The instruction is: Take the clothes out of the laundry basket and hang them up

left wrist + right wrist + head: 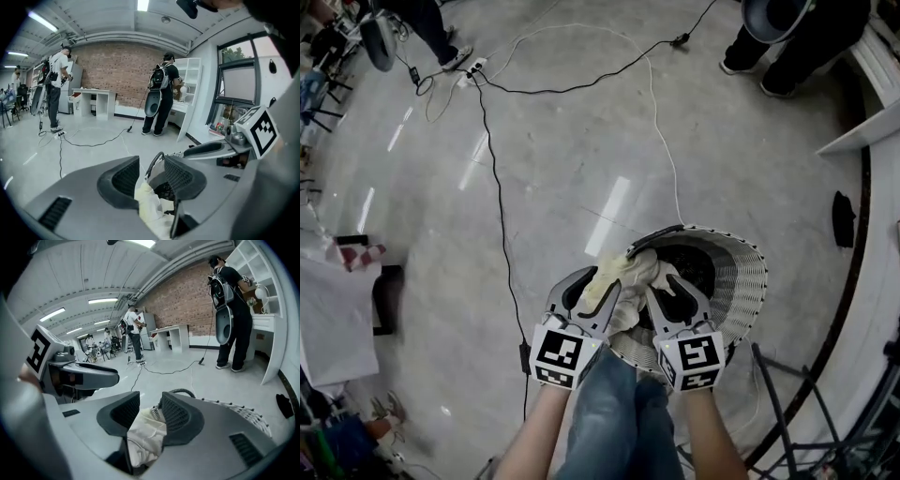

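Left claw [592, 292]: jaws wide apart, nothing gripped. Pale cloth [628, 270] shows in the gap, pads seemingly off it. Right claw [673, 295]: same, wide and empty.

Head view: cloth is heaped at the near rim of the basket [748, 281], at 1 o'clock from left claw and 11 o'clock from right, lying roughly 9-to-3 between them. Both about equally near; left looks marginally closer. Basket sits on floor [581, 169]; cloth not yet lifted.

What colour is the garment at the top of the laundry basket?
The garment is pale cream-yellow; the head view shows it best.
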The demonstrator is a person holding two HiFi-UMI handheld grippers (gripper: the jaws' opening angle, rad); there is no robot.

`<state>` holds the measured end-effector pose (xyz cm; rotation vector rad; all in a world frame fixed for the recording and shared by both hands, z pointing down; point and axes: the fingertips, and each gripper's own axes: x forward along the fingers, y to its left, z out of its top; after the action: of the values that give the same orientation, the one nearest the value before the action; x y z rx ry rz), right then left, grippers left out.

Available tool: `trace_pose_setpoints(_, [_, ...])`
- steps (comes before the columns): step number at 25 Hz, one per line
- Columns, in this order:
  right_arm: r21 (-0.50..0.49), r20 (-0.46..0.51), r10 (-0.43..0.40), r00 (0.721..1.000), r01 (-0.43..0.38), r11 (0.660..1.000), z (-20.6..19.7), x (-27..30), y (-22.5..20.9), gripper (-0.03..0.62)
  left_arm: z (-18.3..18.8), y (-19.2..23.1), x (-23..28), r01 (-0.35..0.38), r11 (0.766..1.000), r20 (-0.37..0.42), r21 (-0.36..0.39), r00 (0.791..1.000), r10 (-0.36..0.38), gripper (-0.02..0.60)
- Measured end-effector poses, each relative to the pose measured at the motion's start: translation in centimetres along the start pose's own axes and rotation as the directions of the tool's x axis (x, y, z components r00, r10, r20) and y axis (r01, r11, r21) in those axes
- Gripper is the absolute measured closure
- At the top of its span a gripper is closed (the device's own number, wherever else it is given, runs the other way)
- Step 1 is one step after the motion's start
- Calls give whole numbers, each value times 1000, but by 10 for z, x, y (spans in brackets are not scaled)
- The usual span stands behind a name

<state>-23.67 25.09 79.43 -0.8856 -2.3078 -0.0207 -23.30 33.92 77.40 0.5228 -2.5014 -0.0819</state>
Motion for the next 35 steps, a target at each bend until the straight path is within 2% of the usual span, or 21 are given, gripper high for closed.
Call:
trace_pose_setpoints(8, [-87, -144, 90, 986, -103, 991, -94, 79, 8, 445, -51, 23, 30, -7, 1000, 1, -19, 1000, 7, 411])
trace_pose_setpoints(14, [-158, -233, 151, 961, -191, 969, -133, 114, 8, 445, -65, 30, 43, -3, 1000, 14, -17, 1000, 3, 413])
trace_pose_setpoints(19, [-191, -265, 251, 931, -306, 933, -140, 129, 17, 454, -71, 30, 46, -6, 1000, 21, -24, 1000, 7, 420])
trace_pose_setpoints(23, [-248, -286, 299, 910, -372, 895, -141, 136, 30, 564, -72, 29, 45, -13, 1000, 17, -26, 1000, 13, 422])
trace_pose_setpoints(28, [-183, -268, 279, 922, -333, 925, -136, 120, 21, 577, -69, 26, 41, -17, 1000, 8, -25, 1000, 18, 423])
trace_pose_setpoints(35, [-141, -193, 269, 944, -298, 944, -107, 82, 15, 580, -43, 7, 38, -1, 1000, 17, -20, 1000, 1, 426])
